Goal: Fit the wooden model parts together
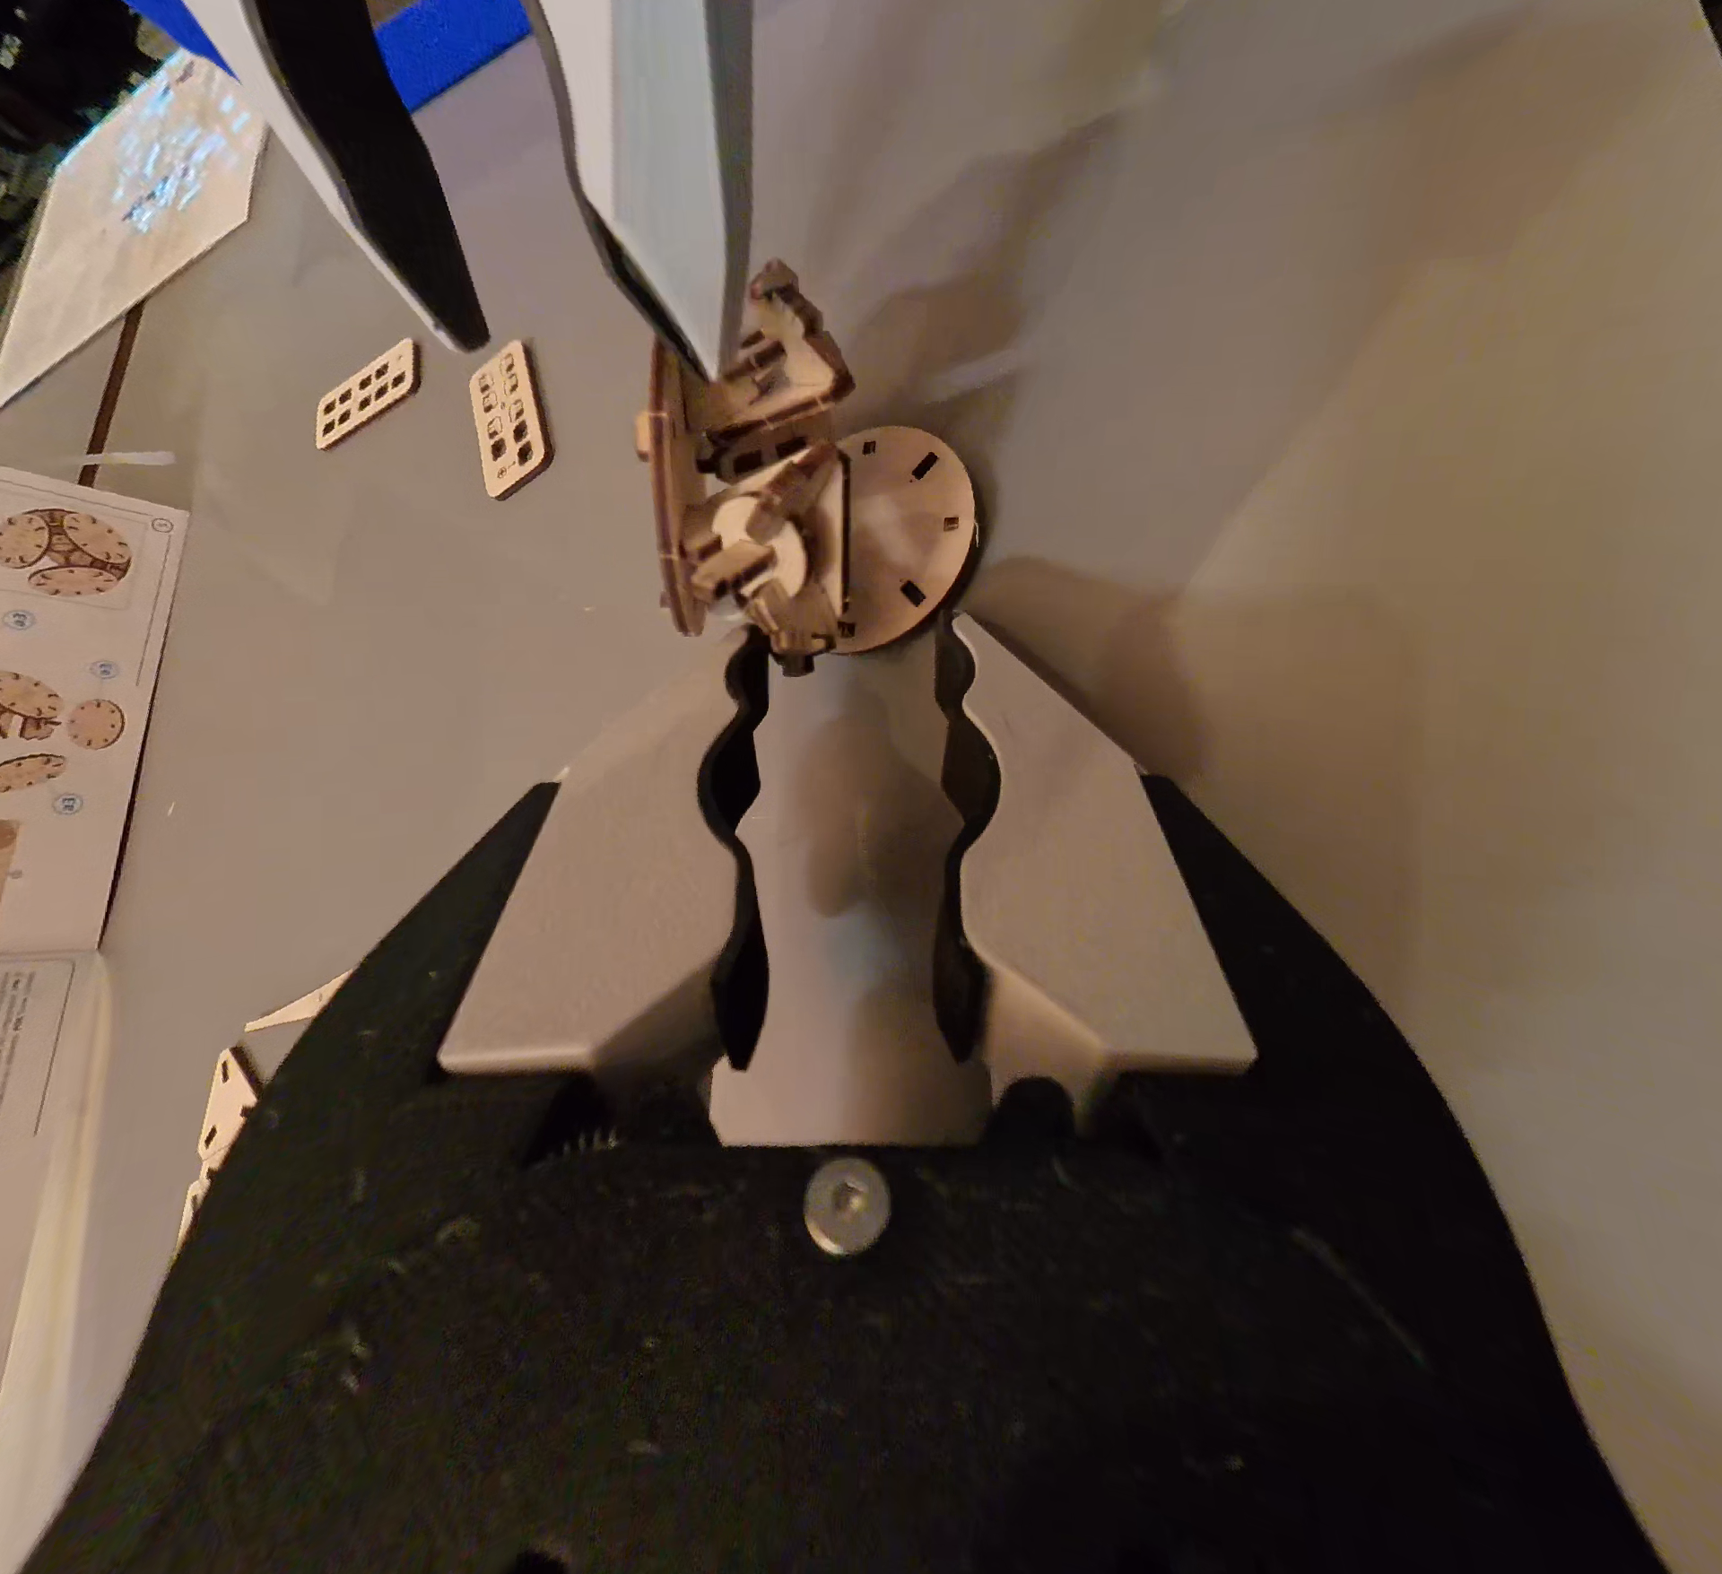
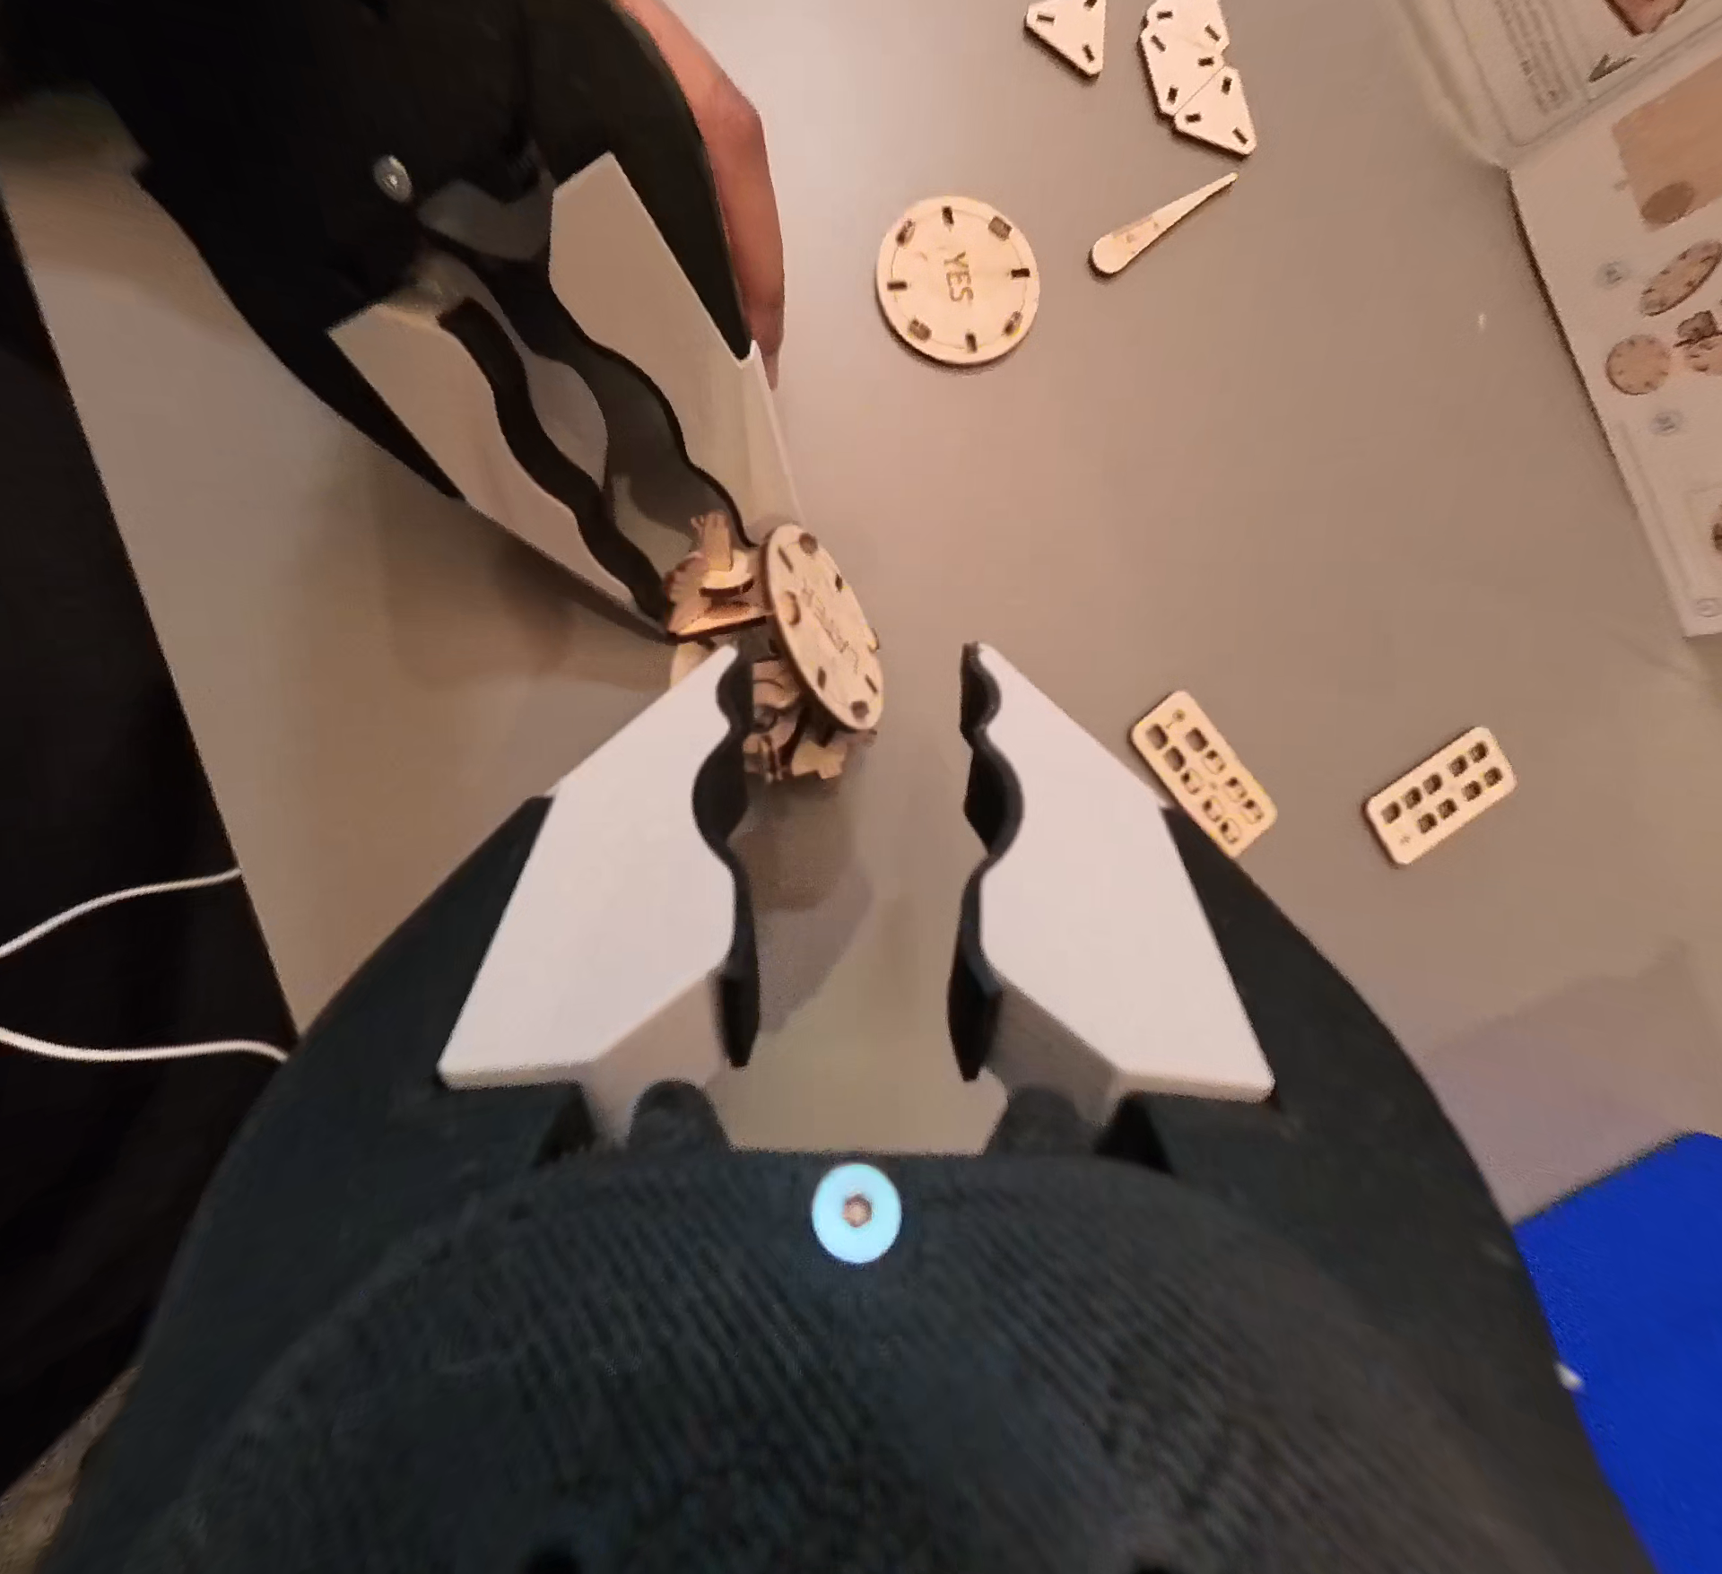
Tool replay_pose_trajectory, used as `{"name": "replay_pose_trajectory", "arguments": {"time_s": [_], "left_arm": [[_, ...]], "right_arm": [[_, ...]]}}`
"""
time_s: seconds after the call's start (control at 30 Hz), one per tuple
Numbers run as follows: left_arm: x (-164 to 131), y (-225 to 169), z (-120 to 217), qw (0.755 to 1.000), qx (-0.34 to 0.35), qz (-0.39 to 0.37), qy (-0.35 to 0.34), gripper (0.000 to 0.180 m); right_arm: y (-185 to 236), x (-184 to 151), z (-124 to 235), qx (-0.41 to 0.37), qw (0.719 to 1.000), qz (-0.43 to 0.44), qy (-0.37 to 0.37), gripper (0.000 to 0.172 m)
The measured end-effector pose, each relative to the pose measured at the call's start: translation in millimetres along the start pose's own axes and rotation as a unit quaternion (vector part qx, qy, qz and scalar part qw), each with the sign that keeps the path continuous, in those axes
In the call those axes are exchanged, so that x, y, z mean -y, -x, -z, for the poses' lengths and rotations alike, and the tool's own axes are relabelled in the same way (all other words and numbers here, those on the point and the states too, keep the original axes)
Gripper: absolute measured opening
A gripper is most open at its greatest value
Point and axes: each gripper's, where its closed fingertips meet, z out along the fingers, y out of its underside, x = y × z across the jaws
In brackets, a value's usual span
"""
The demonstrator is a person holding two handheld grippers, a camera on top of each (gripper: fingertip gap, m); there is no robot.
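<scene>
Left gripper (image 2: 694, 588) pinches wooden assembly (image 2: 792, 653) on grey worktop (image 2: 1211, 504); right gripper (image 2: 853, 663) gapes beside it, holding nothing. Steady pinch, approach squarely.

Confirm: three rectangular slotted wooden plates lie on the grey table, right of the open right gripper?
Not three, two: the right wrist view shows just two rectangular slotted wooden plates, lying on the grey table, right of the open right gripper.
</scene>
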Motion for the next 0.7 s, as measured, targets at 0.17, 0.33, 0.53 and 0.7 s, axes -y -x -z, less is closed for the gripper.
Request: {"name": "replay_pose_trajectory", "arguments": {"time_s": [0.17,0.33,0.53,0.7], "left_arm": [[0.1,-0.2,0.1,1.000,0.000,-0.001,0.000,0.034],[0.1,-0.4,0.0,1.000,-0.001,0.000,0.000,0.034],[-0.1,1.6,-0.1,1.000,0.001,0.007,0.000,0.037],[-0.4,3.0,-0.1,1.000,0.003,0.012,0.001,0.040]], "right_arm": [[1.7,-12.8,0.2,-0.001,1.000,-0.025,-0.018,0.043],[9.7,-17.4,-6.5,0.005,0.999,-0.020,-0.026,0.014],[2.0,-14.5,-9.8,0.039,0.997,-0.071,-0.009,0.007],[-6.1,-14.9,-13.2,0.077,0.986,-0.150,0.002,0.006]]}}
